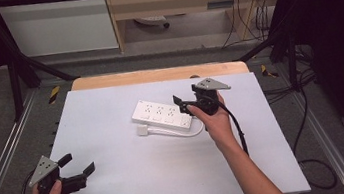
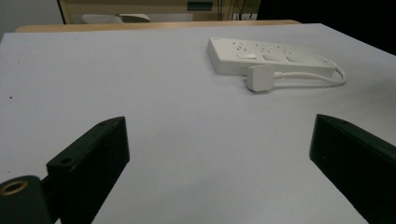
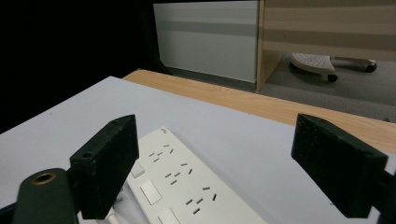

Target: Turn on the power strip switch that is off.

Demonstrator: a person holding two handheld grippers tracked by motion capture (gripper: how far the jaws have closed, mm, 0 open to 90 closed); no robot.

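The power strip (image 1: 161, 114) lies flat near the middle of the desk (image 1: 121, 184), its long axis running on a slant from the far left toward the near right, and the right hand-held gripper (image 1: 181, 104) hangs just over its right-hand end — that is the relation the next move seems to turn on. Seen from the right gripper view, the strip (image 3: 187, 191) stretches away lengthwise below and between the two black jaws, rows of sockets facing up, so the jaws straddle its width rather than its length; they stand wide apart with nothing pressed between them. The strip's white cord (image 1: 184, 131) loops along its near side and ends in a flat white plug (image 1: 143, 130) lying on the desk just beside the strip's near left corner. The left hand-held gripper (image 1: 79, 164) sits well apart, down at the near left corner of the desk, jaws spread wide and holding nothing; from its own view the strip (image 2: 271, 56) and plug (image 2: 259, 77) lie far ahead and to the right. So the right hand is plainly the nearer one — I'd judge it is the one to come down on the strip. No boxes, trays or other containers are on the desk.
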